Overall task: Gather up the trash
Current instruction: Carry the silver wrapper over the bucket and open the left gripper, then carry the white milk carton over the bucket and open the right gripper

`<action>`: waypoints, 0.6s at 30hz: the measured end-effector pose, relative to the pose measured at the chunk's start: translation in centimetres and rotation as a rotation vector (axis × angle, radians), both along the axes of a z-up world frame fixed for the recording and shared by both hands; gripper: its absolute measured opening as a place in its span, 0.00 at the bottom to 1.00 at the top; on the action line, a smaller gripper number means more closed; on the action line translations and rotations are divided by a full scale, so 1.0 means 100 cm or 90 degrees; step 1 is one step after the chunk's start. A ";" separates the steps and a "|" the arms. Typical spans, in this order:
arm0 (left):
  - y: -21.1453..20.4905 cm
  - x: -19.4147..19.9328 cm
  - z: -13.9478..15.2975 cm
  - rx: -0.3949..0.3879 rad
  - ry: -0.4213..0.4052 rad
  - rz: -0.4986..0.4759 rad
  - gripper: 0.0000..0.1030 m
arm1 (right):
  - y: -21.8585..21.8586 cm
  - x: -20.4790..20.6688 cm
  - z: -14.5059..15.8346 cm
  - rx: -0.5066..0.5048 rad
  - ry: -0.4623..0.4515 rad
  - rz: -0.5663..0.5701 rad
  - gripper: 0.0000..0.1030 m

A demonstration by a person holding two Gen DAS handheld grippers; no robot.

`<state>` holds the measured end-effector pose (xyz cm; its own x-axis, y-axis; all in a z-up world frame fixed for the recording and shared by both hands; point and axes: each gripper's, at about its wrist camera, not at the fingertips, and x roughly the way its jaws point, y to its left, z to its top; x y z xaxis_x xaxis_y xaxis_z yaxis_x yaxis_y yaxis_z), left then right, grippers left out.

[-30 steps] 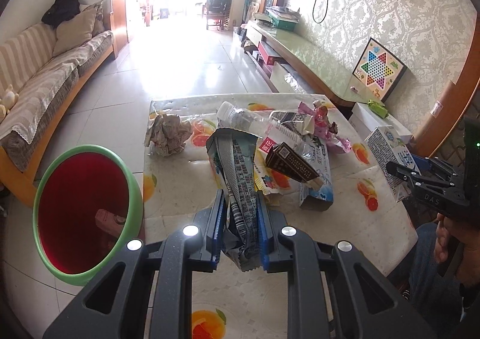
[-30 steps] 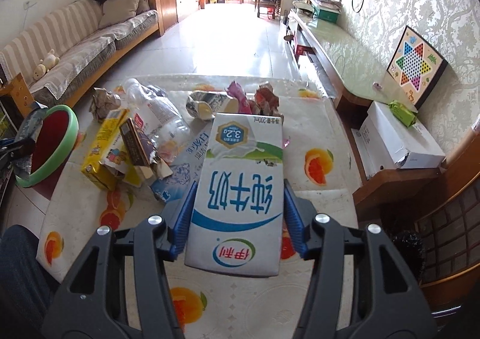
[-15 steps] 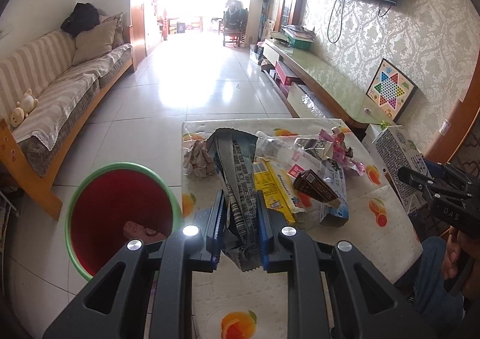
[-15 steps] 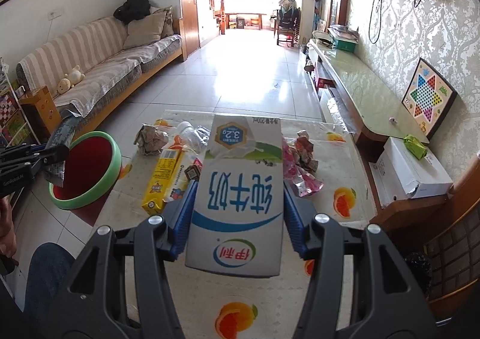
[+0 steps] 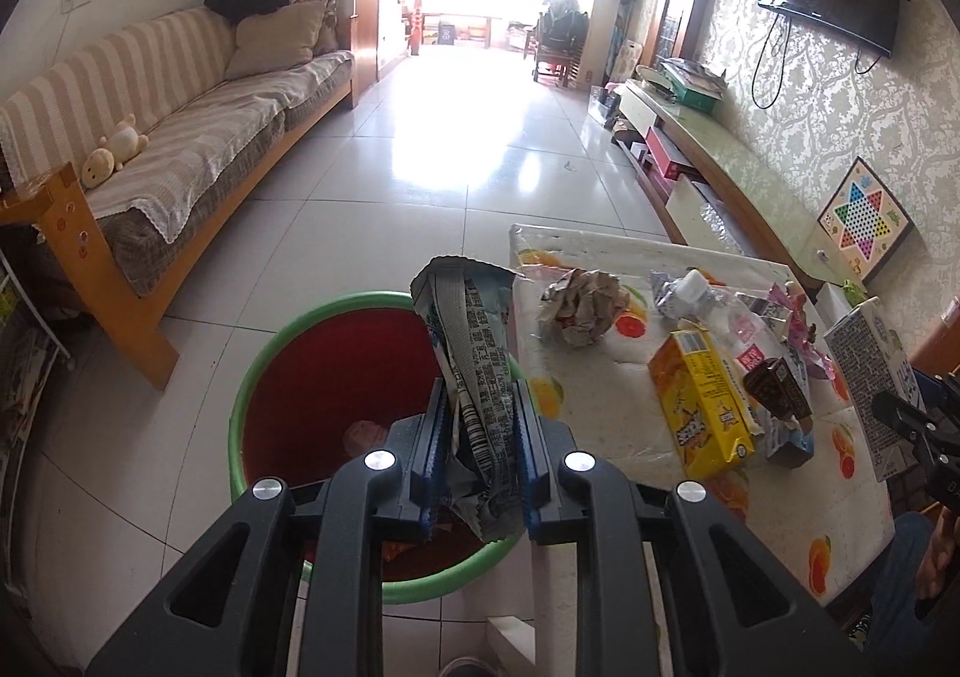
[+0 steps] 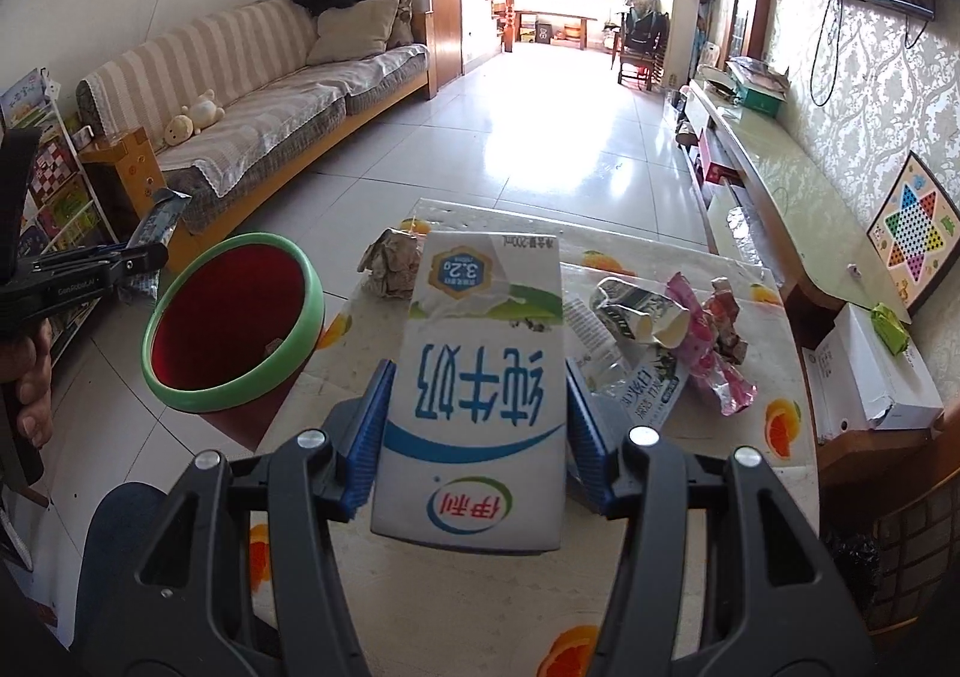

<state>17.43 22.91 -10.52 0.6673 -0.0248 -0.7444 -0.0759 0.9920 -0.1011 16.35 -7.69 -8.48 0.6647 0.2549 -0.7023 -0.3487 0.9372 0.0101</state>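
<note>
The milk carton (image 6: 477,377), stiff-walled and likely light, sits squeezed by its flat sides in the right claw (image 6: 477,425) above the tabletop (image 6: 774,377), while the limp, crinkly wrapper (image 5: 474,365) hangs pinched in the narrow left claw (image 5: 477,455) over the red bin (image 5: 264,347).

Flattened grey printed foil-like wrapper (image 5: 480,377): creased, faint sheen. White and blue milk carton (image 6: 477,383): coated card, smooth, satin. Crumpled brown paper ball (image 5: 579,311): matt, heavily wrinkled. Yellow rectangular drink carton (image 5: 705,401): glossy printed card. Pink crinkled foil wrapper (image 6: 711,353): shiny. Round plastic bin with green rim and red inside (image 5: 324,377): smooth, dull gloss. Table cover with orange-fruit print (image 5: 606,389): smooth, slightly glossy. White floor tiles (image 5: 420,149): polished, reflective. Striped beige sofa throw (image 5: 180,95): woven cloth, matt, on an orange wooden frame (image 5: 90,251).
</note>
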 end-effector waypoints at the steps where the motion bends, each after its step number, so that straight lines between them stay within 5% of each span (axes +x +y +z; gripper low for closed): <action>1: 0.005 0.003 -0.004 -0.003 0.004 0.003 0.17 | 0.003 0.002 -0.001 -0.001 0.000 0.006 0.51; 5: 0.020 0.013 -0.017 -0.002 0.018 0.011 0.21 | 0.020 0.008 -0.002 -0.007 0.002 0.018 0.51; 6: 0.023 0.016 -0.020 -0.003 0.024 0.012 0.30 | 0.025 0.010 -0.002 -0.008 0.002 0.021 0.51; 7: 0.024 0.015 -0.022 -0.002 0.025 0.014 0.53 | 0.030 0.011 -0.002 -0.010 0.002 0.025 0.51; 10: 0.029 0.010 -0.021 0.004 -0.006 0.024 0.83 | 0.047 0.015 -0.003 -0.008 0.003 0.039 0.51; 18: 0.039 -0.012 -0.017 0.017 -0.021 0.050 0.92 | 0.105 0.026 -0.011 0.004 0.005 0.101 0.51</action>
<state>16.21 26.81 -12.18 0.6904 0.0484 -0.7218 -0.1507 0.9855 -0.0780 18.97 2.81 -9.62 0.6100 0.3610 -0.7054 -0.4921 0.8703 0.0199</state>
